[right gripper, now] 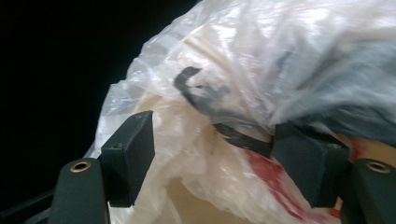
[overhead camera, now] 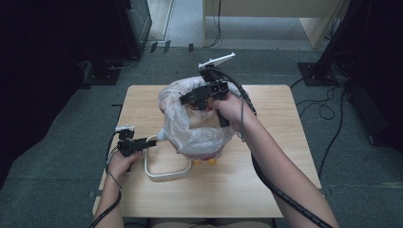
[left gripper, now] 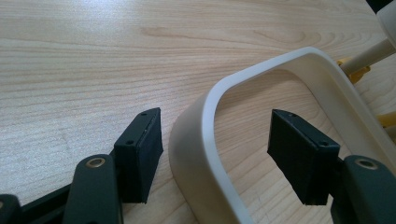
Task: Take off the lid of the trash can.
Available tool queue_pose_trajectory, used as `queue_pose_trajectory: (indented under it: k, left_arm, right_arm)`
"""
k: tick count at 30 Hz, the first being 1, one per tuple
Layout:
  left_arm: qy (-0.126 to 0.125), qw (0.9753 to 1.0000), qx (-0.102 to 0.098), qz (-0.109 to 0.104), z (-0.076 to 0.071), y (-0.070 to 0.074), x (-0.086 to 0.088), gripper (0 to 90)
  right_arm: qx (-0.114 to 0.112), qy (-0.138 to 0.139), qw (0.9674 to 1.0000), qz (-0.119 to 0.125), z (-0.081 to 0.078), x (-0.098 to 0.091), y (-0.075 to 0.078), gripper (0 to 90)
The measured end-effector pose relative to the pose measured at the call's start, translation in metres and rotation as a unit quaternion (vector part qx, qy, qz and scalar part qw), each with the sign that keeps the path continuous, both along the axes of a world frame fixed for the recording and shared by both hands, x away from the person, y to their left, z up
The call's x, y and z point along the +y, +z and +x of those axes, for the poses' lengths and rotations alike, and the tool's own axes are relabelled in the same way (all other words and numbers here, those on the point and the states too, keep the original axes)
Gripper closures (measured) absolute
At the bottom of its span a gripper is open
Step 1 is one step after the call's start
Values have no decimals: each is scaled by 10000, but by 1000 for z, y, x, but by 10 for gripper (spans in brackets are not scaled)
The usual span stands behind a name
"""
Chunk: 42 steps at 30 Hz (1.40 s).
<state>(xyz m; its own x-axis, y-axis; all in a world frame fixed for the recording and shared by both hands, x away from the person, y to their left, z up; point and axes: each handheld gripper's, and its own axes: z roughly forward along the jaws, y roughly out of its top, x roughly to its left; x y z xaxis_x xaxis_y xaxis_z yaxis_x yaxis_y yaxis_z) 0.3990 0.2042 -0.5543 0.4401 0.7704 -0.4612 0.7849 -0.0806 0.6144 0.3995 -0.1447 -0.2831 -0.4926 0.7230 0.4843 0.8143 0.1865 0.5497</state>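
A clear plastic bag (overhead camera: 195,133) bulges over a pale container at the middle of the wooden table (overhead camera: 266,180). From its base a cream loop handle (overhead camera: 166,173) lies flat on the table toward me. My left gripper (overhead camera: 145,142) is at the loop's left side. In the left gripper view its jaws straddle the handle's (left gripper: 201,121) band with gaps on both sides, so that gripper (left gripper: 217,149) is open. My right gripper (overhead camera: 187,100) is at the bag's top rim. In the right gripper view crumpled film (right gripper: 261,60) with black and red print lies between its spread jaws (right gripper: 212,163), loose.
Small yellow parts (overhead camera: 204,161) peek out under the bag at its near side. Bare wood surrounds the bag on the right and near sides. Grey carpet, cables (overhead camera: 328,109) and dark stands ring the table.
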Motion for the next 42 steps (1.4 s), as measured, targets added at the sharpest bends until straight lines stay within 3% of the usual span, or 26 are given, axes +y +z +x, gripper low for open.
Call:
queue_pose_trajectory:
  k: [3,7,13,17,20,22,24,33,35,42]
  left_arm:
    - [12,10000,2,6,0,0,-1,356]
    - [2,10000,-12,23,0,0,-1,356]
    - [-20,10000,-19,39,0,0,-2,356]
    - [-22,10000,-7,34,0,0,-1,356]
    - [6,10000,-3,21,0,0,-1,355]
    - [4,10000,-2,25,0,0,0,356]
    - [10,10000,0,23,0,0,0,355]
    - [-12,10000,-19,48,0,0,-2,355]
    - [-6,10000,-20,36,0,0,-2,355]
    - [27,10000,-9,19,0,0,1,355]
  right_arm:
    - [-111,-152,9997,-131,0,-13,6,294]
    - [-55,-247,9996,82,-2,-25,15,294]
    - [146,133,9994,301,-8,-14,12,295]
    - [99,465,9989,50,-9,4,1,297]
    - [272,564,9980,-63,-7,13,-9,335]
    - [637,650,9958,-77,-5,17,-15,344]
    - [830,707,9940,-99,-3,18,-18,344]
    - [625,752,9951,-150,9,12,-10,334]
    - [635,644,9958,-157,15,13,-10,332]
    - [558,264,9981,-67,23,19,-31,328]
